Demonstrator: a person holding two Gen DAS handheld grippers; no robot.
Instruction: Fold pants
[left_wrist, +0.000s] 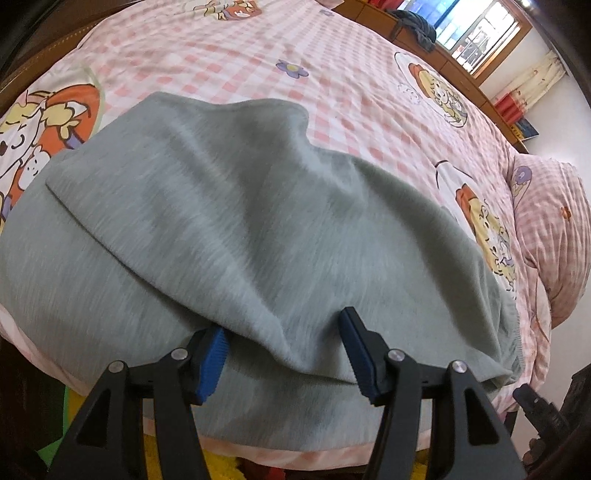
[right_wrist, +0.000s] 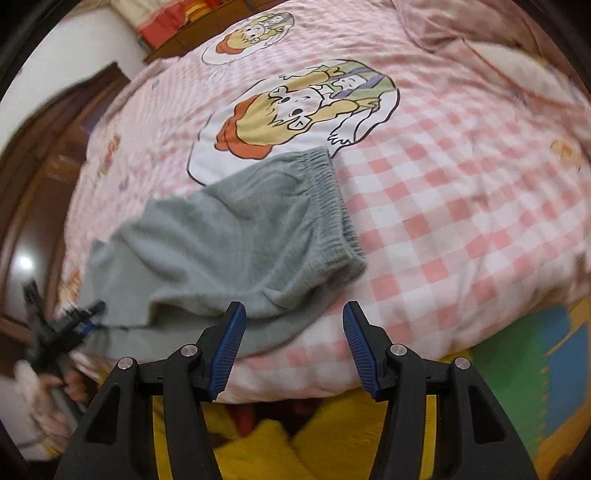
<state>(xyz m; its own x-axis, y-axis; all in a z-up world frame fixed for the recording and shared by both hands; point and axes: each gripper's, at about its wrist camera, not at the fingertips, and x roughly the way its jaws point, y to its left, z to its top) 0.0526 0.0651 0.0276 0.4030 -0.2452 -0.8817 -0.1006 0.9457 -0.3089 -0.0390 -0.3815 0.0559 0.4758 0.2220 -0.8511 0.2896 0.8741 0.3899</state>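
Grey pants (left_wrist: 236, 229) lie on the pink checked bedspread (left_wrist: 236, 55) near the bed's edge, one layer doubled over another. My left gripper (left_wrist: 282, 354) stands wide, a fold of the cloth draped between its blue pads (left_wrist: 212, 363) without being pinched. My right gripper (right_wrist: 293, 347) is also wide and empty, just short of the elastic waistband (right_wrist: 332, 206), its left pad at the fabric's near edge

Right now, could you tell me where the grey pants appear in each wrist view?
Left wrist: the grey pants fill the centre and lower left, right ahead of the open left gripper.
Right wrist: centre-left, elastic waistband towards the right.
Shared landmark: the pink checked bedspread beneath them.
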